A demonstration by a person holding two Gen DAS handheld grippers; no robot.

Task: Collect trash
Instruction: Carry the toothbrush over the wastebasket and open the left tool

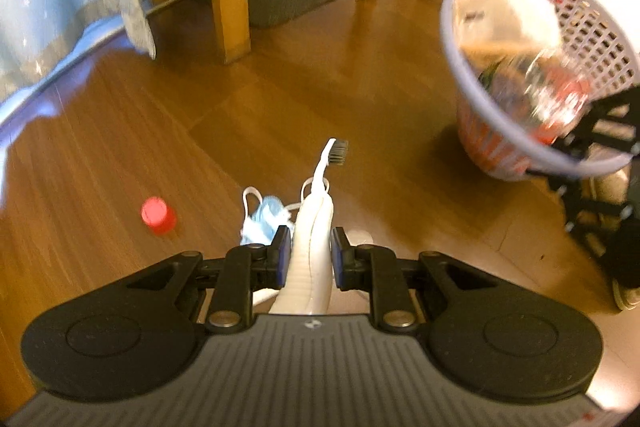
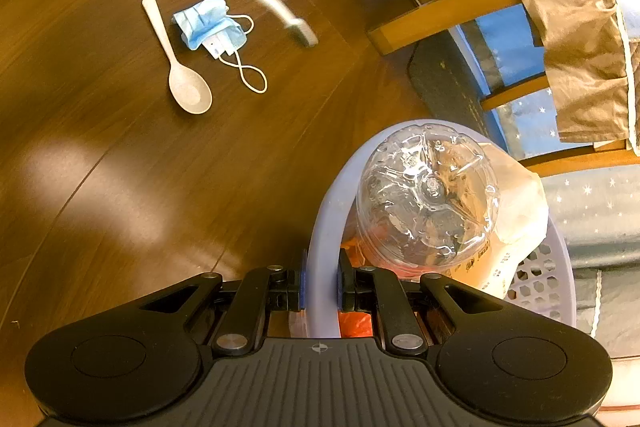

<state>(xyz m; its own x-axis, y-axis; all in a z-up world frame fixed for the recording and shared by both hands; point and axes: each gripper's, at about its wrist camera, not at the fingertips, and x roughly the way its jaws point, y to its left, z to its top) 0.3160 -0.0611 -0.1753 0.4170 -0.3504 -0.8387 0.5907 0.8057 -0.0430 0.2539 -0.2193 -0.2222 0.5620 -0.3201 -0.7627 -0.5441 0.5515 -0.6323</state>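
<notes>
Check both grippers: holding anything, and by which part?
Left gripper holds the toothbrush by its handle. Right gripper clamps the basket rim.

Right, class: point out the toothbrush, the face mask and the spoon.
toothbrush (image 1: 314, 223), left wrist view, on its white handle.
face mask (image 2: 208, 23), right wrist view, on its blue folded middle.
spoon (image 2: 191, 91), right wrist view, on its bowl.

Black tongs (image 1: 311, 251), blue pads, silver screws, ribbed grey housing, crosshair mark
</notes>
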